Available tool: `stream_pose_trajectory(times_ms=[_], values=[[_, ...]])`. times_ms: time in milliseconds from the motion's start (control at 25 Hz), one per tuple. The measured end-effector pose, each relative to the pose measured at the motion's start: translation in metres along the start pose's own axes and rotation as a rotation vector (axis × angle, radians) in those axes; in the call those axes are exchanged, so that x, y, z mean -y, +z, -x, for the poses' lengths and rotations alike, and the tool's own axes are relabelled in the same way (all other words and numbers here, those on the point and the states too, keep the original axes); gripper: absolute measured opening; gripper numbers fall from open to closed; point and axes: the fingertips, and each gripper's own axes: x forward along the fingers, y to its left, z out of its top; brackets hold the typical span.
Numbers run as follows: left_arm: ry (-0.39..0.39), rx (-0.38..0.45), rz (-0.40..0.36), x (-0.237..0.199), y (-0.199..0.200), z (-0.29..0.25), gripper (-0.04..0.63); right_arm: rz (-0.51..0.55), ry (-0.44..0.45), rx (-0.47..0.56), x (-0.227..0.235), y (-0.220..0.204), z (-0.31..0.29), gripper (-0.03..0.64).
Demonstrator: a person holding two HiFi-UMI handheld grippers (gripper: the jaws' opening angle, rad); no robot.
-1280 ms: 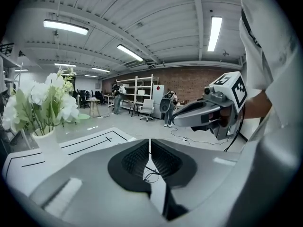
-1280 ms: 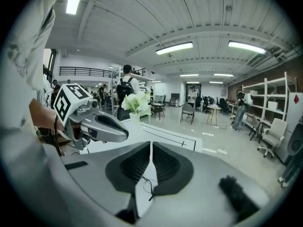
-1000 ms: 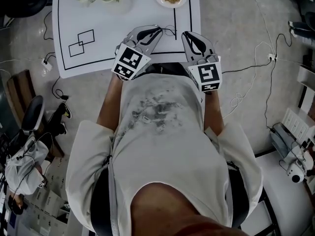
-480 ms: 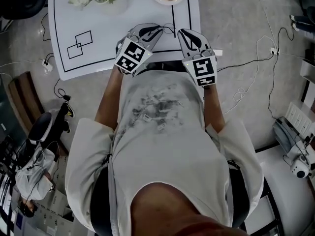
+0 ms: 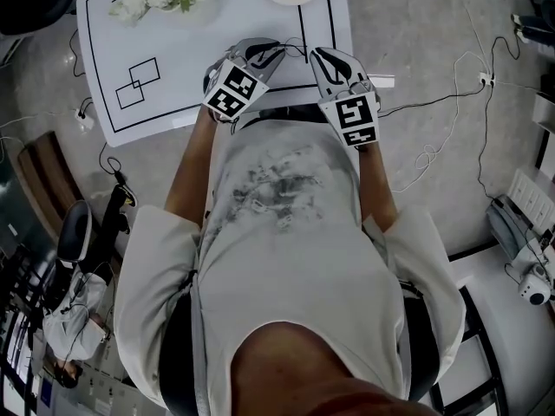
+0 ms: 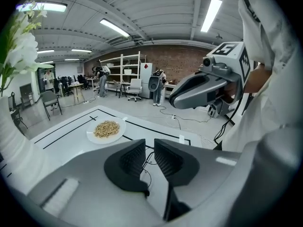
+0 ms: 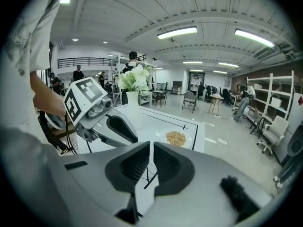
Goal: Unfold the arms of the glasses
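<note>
Left gripper (image 5: 270, 54) has its jaws partly apart, just been opening, nothing pinched. Thin wire glasses (image 5: 297, 55) sit over the white table (image 5: 217, 42) near its front edge, between both gripper tips. Right gripper (image 5: 327, 58) jaws are closed to a slit; can't tell if it grips the glasses.

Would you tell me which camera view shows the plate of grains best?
The left gripper view: the plate lies whole and near, its grains plain. The right gripper view shows it smaller, just past the jaws. The head view cuts it off at the top edge.
</note>
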Motion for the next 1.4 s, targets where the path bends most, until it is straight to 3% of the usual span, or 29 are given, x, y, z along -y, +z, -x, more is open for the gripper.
stream_pose_trajectory(times_ms=[640, 1400], values=[[-0.059, -0.102, -0.093, 0.000, -0.023, -0.027, 0.097, 0.024, 0.058, -0.077, -0.009, -0.025, -0.024, 0.075], [-0.123, -0.191, -0.146, 0.002, -0.040, -0.053, 0.135, 0.028, 0.088, -0.133, -0.005, -0.045, -0.032, 0.114]])
